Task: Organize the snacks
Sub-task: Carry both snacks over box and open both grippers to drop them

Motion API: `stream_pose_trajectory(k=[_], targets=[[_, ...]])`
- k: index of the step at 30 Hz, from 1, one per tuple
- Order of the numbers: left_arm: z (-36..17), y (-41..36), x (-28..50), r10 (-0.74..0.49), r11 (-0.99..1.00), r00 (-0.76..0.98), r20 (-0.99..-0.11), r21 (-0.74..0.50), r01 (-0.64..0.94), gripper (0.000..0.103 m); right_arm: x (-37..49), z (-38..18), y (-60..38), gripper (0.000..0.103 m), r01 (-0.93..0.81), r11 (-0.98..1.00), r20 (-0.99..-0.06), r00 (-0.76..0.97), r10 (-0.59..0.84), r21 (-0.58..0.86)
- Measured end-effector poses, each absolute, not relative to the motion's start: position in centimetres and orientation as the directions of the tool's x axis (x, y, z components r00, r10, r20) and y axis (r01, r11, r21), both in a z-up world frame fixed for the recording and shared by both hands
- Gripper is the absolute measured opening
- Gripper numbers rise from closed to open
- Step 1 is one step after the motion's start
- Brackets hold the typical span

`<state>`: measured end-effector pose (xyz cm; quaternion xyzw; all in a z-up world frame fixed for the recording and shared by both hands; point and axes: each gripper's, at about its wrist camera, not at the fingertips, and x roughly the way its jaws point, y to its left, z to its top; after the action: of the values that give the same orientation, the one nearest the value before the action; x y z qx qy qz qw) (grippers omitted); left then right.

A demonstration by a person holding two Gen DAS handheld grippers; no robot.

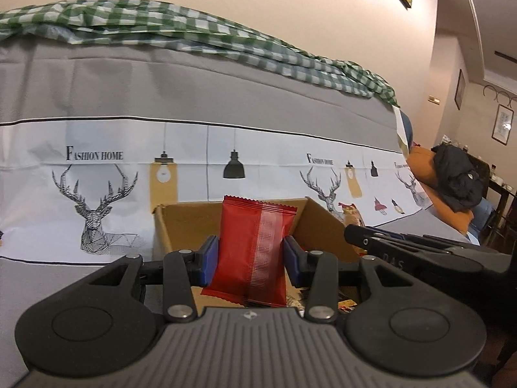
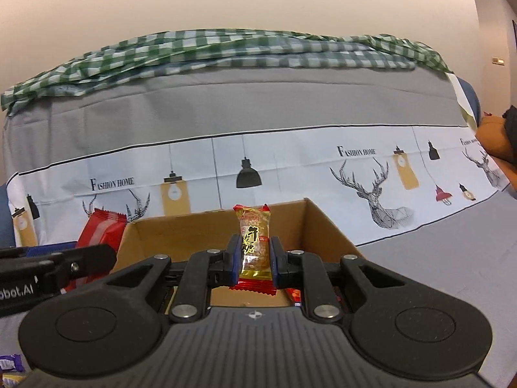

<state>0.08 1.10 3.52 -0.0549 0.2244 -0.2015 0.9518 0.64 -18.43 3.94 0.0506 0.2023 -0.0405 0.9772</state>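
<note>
My left gripper [image 1: 250, 252] is shut on a red snack packet [image 1: 253, 245] and holds it upright over the near edge of an open cardboard box [image 1: 181, 223]. My right gripper [image 2: 255, 258] is shut on a small clear-and-gold nougat candy with red ends [image 2: 255, 242], held upright over the same box [image 2: 316, 226]. The red packet [image 2: 100, 229] and the left gripper show at the left of the right wrist view. The right gripper's body [image 1: 404, 252] and its candy [image 1: 352, 215] show at the right of the left wrist view. Some wrappers lie in the box bottom [image 2: 295, 294].
The box sits on a grey cloth surface [image 2: 452, 258] before a sofa back draped with a deer-print cover [image 1: 97, 194] and a green checked cloth [image 1: 194, 32]. Purple wrappers [image 2: 9, 363] lie at the lower left. An orange cushion with dark clothing [image 1: 452, 181] lies at the right.
</note>
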Motion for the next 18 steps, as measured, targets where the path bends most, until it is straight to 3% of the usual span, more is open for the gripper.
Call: stream_pose_trajectory(k=[18], targets=[[3.13,0.23,0.53,-0.475,0.88,0.784,-0.4,-0.21,0.426,0.047,0.55,3.24,-18.27,0.018,0.108,0.992,-0.417,0.906,-0.069,0.071]])
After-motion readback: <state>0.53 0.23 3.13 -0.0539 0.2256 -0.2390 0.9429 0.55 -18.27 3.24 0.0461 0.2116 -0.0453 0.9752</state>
